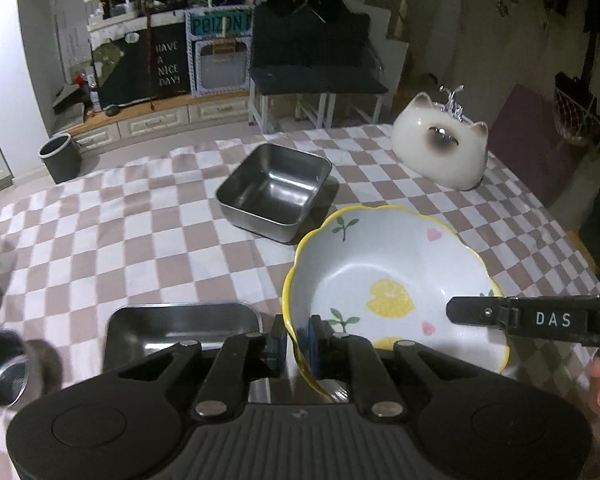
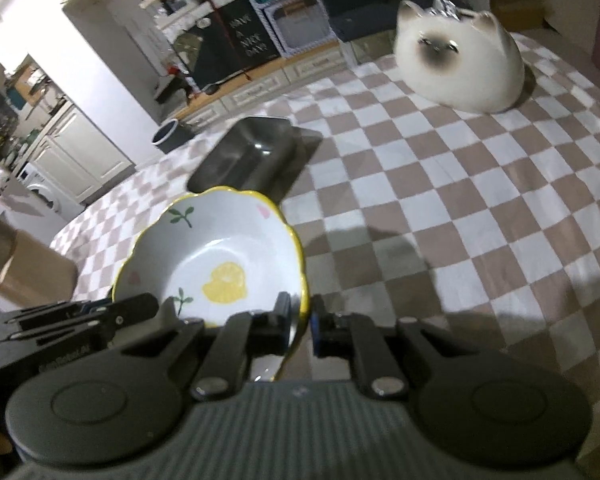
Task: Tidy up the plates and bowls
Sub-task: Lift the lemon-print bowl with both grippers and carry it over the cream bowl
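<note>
A white bowl with a yellow scalloped rim and lemon prints (image 1: 384, 276) is held above the checkered table. My left gripper (image 1: 296, 338) is shut on its near left rim. My right gripper (image 2: 302, 326) is shut on its right rim; the bowl also shows in the right wrist view (image 2: 216, 256). The right gripper's finger reaches over the bowl in the left wrist view (image 1: 540, 318). A square steel container (image 1: 274, 190) stands further back. A flat steel tray (image 1: 180, 330) lies below my left gripper. A small steel bowl (image 1: 4, 366) sits at the left edge.
A cat-shaped ceramic holder (image 1: 440, 148) stands at the table's far right, also in the right wrist view (image 2: 458, 64). The checkered tablecloth (image 1: 140, 232) covers the table. Beyond the far edge are a bin (image 1: 60, 158) and cabinets.
</note>
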